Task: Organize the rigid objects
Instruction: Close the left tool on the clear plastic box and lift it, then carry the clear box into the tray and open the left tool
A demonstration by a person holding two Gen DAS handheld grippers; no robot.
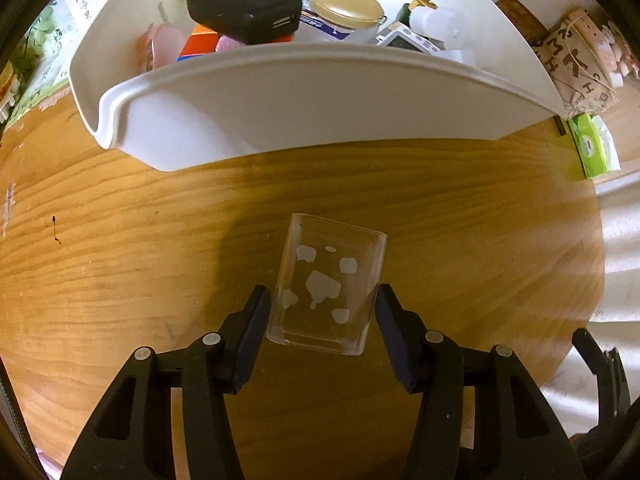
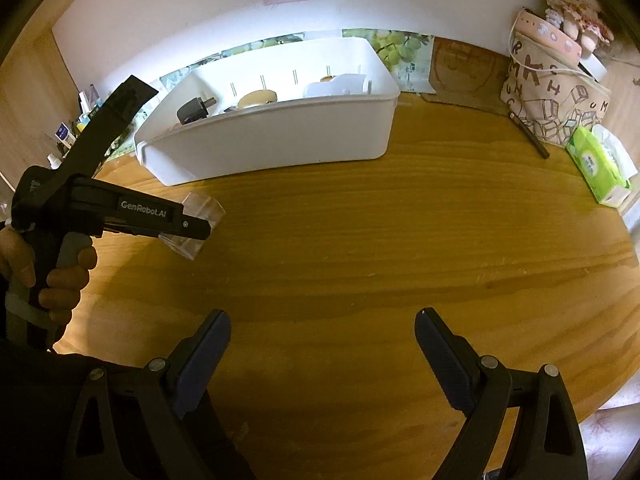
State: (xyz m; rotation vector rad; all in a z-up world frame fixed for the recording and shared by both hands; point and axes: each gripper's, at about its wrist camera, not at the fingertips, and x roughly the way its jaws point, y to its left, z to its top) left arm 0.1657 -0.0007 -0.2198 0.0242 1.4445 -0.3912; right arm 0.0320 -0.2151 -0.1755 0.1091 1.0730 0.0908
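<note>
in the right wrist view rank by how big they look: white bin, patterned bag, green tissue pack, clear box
1. white bin
2. patterned bag
3. green tissue pack
4. clear box, partly hidden by the left tool, so its rank is unsure

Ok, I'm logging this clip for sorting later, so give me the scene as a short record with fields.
surface: wooden table
left gripper: shut on clear glass cup, cup lifted off the table
right gripper: open, empty, above bare wood
container: white bin at the table's far side
bin contents: black adapter, gold-lidded jar, other small items
beside the bin: green tissue pack, printed bag
</note>
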